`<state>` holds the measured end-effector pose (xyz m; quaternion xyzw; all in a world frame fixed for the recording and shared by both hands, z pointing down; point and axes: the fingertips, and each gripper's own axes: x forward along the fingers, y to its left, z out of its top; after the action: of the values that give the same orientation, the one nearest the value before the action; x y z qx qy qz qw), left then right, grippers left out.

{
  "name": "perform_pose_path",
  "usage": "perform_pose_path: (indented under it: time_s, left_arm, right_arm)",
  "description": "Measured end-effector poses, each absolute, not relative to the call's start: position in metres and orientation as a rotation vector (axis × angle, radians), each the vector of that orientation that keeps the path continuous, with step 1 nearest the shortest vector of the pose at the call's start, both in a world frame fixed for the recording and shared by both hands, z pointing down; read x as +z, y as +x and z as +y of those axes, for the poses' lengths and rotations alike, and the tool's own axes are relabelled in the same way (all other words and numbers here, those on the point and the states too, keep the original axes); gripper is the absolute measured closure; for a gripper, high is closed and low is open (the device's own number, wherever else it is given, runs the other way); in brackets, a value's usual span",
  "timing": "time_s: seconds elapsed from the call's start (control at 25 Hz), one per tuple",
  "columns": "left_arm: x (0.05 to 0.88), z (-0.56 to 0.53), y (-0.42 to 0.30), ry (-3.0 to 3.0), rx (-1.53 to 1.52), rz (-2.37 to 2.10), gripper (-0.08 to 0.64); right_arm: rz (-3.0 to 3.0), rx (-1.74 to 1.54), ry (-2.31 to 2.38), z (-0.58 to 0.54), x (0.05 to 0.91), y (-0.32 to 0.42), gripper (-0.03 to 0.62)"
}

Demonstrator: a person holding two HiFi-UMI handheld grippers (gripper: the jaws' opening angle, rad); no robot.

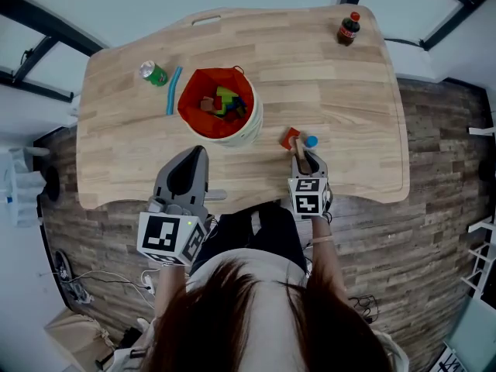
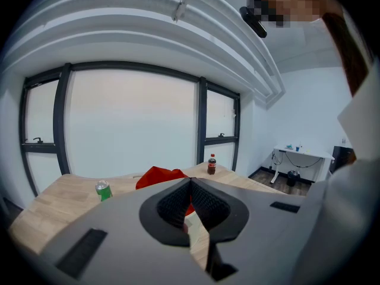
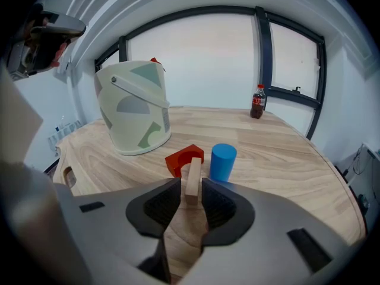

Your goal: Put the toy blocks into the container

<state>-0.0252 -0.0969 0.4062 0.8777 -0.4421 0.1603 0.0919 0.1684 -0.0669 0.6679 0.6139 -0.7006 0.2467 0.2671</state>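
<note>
A white bucket with a red lining (image 1: 249,129) stands mid-table and holds several colored blocks (image 1: 225,103); it shows at the left in the right gripper view (image 3: 135,108). Right of it lie a red arch block (image 1: 290,137) (image 3: 184,158) and a blue cylinder (image 1: 311,140) (image 3: 223,161). A plain wooden block (image 3: 192,180) rests on the table between the jaws of my right gripper (image 3: 191,202) (image 1: 301,160), which is open with thin gaps on both sides. My left gripper (image 1: 200,157) (image 2: 190,186) hovers near the front edge, shut and empty, pointing at the bucket (image 2: 157,176).
A green can (image 1: 153,73) (image 2: 103,190) and a blue stick (image 1: 173,90) lie left of the bucket. A cola bottle (image 1: 349,29) (image 3: 257,102) stands at the far right corner. The table's front edge runs just below both grippers.
</note>
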Motion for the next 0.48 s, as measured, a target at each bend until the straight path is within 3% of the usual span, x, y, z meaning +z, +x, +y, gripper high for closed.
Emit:
perform_pose_path:
  time_s: [0.48]
  left_arm:
    - [0.407,-0.101,-0.035,2.608,0.486,-1.305,0.551]
  right_arm:
    - [-1.830,0.705,1.663,-0.064,0.681,0.171,0.503]
